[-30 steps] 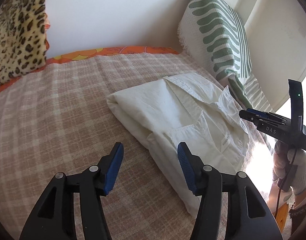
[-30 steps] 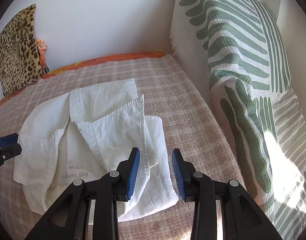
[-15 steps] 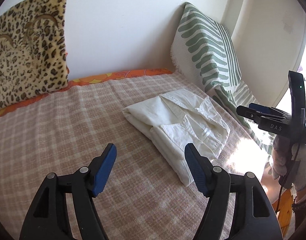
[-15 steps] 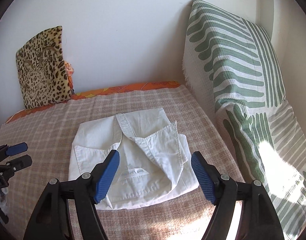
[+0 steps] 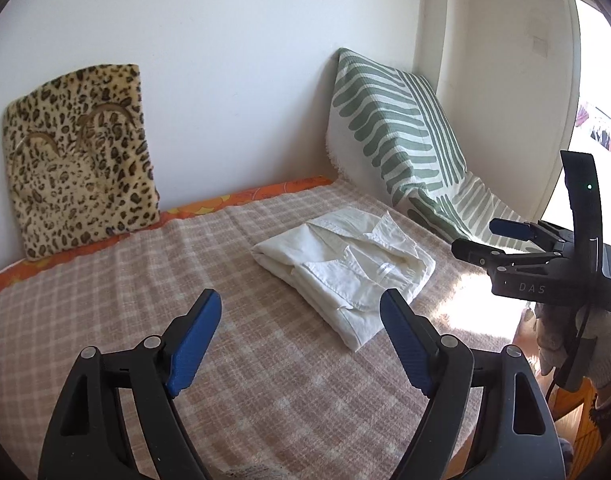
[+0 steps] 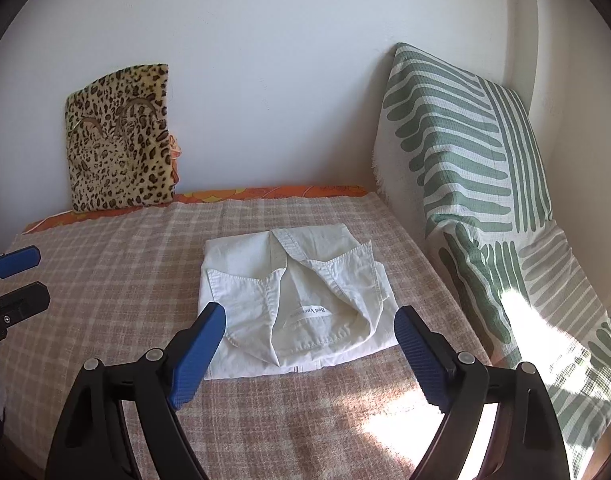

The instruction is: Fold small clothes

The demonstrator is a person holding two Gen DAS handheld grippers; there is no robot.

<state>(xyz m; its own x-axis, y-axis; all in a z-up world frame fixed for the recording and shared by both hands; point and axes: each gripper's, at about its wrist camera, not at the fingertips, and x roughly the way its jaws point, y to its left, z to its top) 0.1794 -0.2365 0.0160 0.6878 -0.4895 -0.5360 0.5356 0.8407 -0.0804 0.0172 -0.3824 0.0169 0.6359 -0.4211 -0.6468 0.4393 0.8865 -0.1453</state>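
Folded white shirt point(image 6: 297, 300) on checked blanket point(image 6: 105, 280), neck label partly reading "Bell", both claws empty, opening wide

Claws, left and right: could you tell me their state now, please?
Left claw: opening, holding nothing.
Right claw: opening, holding nothing.

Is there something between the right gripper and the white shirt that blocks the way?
Nothing visible does. The folded shirt lies alone on the checked blanket, straight ahead of the right gripper, whose jaws are opening and empty. Both pillows lean at the walls, clear of that path.
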